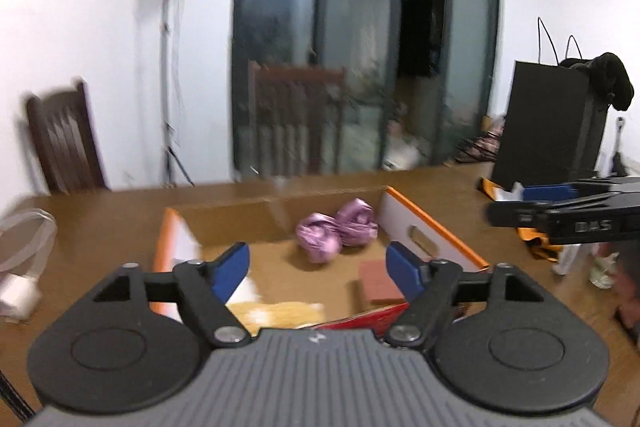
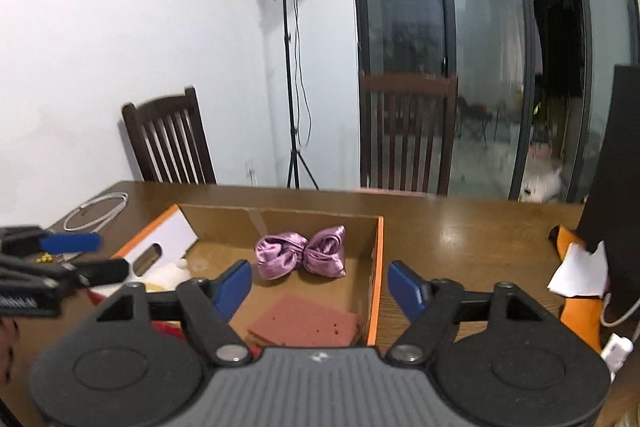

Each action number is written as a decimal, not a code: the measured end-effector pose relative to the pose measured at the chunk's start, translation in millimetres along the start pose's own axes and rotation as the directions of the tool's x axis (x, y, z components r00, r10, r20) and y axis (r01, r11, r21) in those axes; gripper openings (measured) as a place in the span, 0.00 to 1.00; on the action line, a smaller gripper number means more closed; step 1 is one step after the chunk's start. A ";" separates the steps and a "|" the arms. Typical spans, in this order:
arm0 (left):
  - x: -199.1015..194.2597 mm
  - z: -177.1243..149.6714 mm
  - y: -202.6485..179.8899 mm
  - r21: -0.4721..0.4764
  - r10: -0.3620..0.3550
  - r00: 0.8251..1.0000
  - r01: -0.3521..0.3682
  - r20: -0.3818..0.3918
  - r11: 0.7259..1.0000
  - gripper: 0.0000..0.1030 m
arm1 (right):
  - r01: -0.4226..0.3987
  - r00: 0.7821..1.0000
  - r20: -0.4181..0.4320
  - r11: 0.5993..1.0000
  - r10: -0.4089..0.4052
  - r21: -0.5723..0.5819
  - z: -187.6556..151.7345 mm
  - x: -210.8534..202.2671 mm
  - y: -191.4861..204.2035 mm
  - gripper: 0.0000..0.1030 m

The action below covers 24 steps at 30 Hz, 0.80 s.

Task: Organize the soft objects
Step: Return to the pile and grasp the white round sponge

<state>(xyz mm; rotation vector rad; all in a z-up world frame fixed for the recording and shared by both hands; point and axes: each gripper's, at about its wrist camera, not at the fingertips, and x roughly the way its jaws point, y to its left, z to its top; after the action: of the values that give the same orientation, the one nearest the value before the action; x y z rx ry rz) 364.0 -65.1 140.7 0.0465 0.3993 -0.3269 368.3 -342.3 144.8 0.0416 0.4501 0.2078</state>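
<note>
Nearest us, the left gripper stood with its blue pads wide apart and nothing between them; the right gripper likewise gaped, empty. Both hung over the near end of an open cardboard box with orange-edged walls.

On the box floor, toward the far wall, lay the purple satin bow, apart from every wall and from both tools. Nearer us sat a reddish sponge sheet, close to the box's right wall in the right wrist view. We noted something pale yellow and something red at the near edge, under the left tool; what they were we could not tell. Bare floor showed between bow and sponge.

The right gripper's right pad lay outside the right wall, its left pad inside, so that wall stood between them. The left wall, white with a handle slot, leaned outward.

Outside the box, the wooden table ran bare to its far edge. A white cable coiled at the far left. A black bag stood upright at the right, with orange material and white paper at its foot. Two chairs and a light stand stood behind the table.
</note>
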 end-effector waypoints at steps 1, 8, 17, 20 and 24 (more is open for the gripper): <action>-12.6 -4.8 1.2 0.020 0.023 1.000 -0.023 0.022 1.000 0.81 | 0.000 1.000 0.020 1.000 0.000 -0.006 -5.3 -11.2 3.2 0.73; -83.2 -58.2 0.8 0.021 0.134 0.982 -0.138 0.133 0.990 0.95 | 0.033 0.984 0.174 0.999 -0.029 -0.020 -70.8 -80.5 33.4 0.84; -109.8 -131.3 -13.7 -0.056 0.130 0.991 -0.128 0.025 0.990 0.99 | 0.002 0.997 0.076 1.000 -0.001 -0.017 -155.1 -113.7 56.9 0.88; -103.7 -139.9 -18.7 -0.036 0.152 0.988 -0.153 -0.019 0.988 0.99 | 0.030 0.999 0.019 1.000 -0.030 -0.007 -170.5 -109.3 56.1 0.88; -101.7 -140.8 -23.4 -0.029 0.163 0.986 -0.164 -0.019 0.986 0.99 | -0.001 1.000 0.001 1.000 0.001 0.018 -179.3 -109.3 52.7 0.88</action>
<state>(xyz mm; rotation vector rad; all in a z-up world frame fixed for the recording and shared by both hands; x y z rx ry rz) 215.4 -41.1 51.1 0.0514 0.4142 -0.1584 184.0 -314.7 34.6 0.0592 0.4507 0.2043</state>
